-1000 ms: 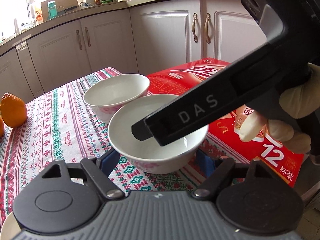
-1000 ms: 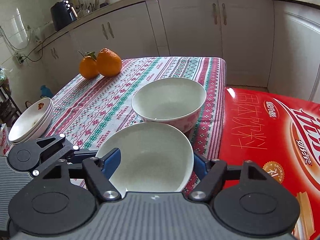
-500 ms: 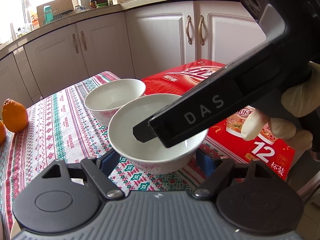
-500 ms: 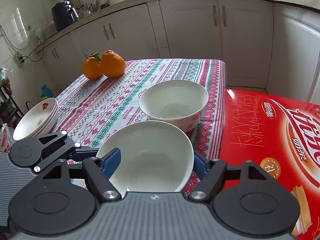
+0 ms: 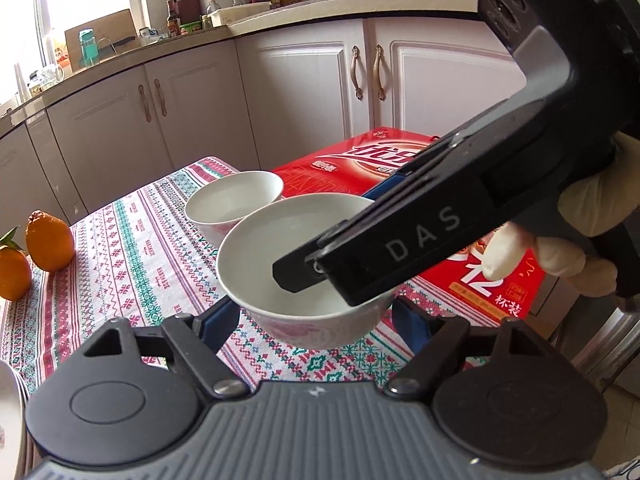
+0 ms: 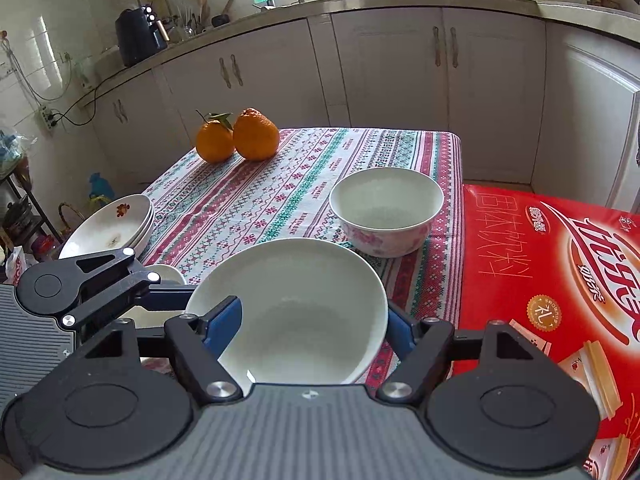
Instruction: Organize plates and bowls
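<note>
Bowl [image 6: 296,308] sits between the fingers of the right tool [image 6: 314,326], lifted above the patterned bench [image 6: 256,204], its rim tipped a little toward the camera. One blue pad appears to lie inside the rim on the left and the other outside the wall on the right, so the tool looks clamped on the bowl, though the contact itself is partly hidden. In the left wrist view the same bowl [image 5: 288,264] floats between the fingers of the left tool [image 5: 316,316], which are spread wide and seem not to touch it, with the right tool [image 5: 400,256] reaching in over the rim.

A second bowl [image 6: 386,210] stands just beyond on the bench, near the red box [image 6: 552,280]. Nesting the held bowl into it seems the step in hand. To do it well, level the held bowl first, centre it over the standing one, lower slowly, and let go only once it is seated. A rim pinch can slip, so avoid jerks.

Stacked plates [image 6: 110,226] rest at the bench's left edge, two oranges [image 6: 240,140] at the far side.
</note>
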A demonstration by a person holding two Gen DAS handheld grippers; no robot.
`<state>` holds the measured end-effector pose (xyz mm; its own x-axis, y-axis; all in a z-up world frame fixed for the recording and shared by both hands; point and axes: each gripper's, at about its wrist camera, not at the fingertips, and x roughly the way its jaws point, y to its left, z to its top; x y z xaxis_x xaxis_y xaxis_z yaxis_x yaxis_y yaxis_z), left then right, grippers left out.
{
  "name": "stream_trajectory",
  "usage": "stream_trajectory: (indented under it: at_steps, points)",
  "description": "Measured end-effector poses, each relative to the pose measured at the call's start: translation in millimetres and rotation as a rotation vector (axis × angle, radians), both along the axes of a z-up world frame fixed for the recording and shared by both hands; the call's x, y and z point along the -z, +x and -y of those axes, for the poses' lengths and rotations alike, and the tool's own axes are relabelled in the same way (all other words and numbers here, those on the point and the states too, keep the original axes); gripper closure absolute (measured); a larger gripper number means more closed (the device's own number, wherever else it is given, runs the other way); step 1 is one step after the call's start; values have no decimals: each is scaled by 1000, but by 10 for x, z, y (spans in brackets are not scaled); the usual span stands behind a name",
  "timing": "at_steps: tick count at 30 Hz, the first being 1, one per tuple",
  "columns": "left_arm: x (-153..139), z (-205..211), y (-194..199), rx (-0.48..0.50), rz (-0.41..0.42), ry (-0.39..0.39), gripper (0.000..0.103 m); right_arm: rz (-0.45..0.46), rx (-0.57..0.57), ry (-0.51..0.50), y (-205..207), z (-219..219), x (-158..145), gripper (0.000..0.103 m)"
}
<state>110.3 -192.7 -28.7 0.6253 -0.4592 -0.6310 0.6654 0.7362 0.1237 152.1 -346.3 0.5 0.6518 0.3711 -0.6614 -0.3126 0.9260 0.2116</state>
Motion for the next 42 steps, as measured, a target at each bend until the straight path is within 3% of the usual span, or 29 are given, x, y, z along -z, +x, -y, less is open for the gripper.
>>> stream_trajectory:
  at_steps: [21,32,42]
  points:
    - [-226,-665,-439,-12,19,-52,20,34,-40,-25,-476,-668,-230,23]
    - [-247,-1095,-408,-97,21,-72,20,39,-119,-28,-315,-1142,-233,23]
    - [-79,-1288,-232,-144,-25,-70,20,5,-152,-35,-75,-1395,-72,23]
